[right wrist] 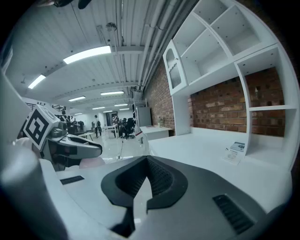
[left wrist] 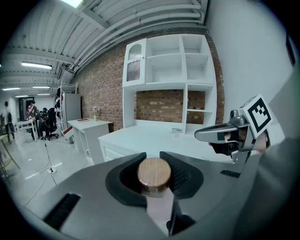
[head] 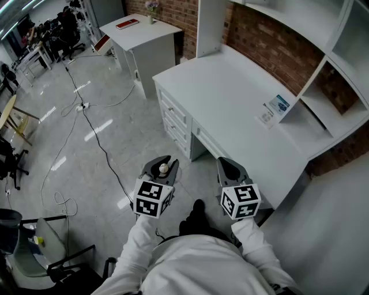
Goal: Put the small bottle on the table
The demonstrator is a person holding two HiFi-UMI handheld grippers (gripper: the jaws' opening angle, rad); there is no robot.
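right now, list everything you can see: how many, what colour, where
small bottle: one, pale with a wooden cap, between the jaws of the left gripper
desk: one, white, with drawers, against the brick wall
shelf unit: one, white, on the back of the desk
cards: two, white and blue, on the desk near the shelf unit
side table: one, white, beyond the desk
book: one, red, on the side table
vase of flowers: one, small, on the side table
cables: several, black and white, across the floor at left
left gripper: one, grey, shut on the small bottle
right gripper: one, grey, shut, empty
sleeves: two, white, bottom of the head view
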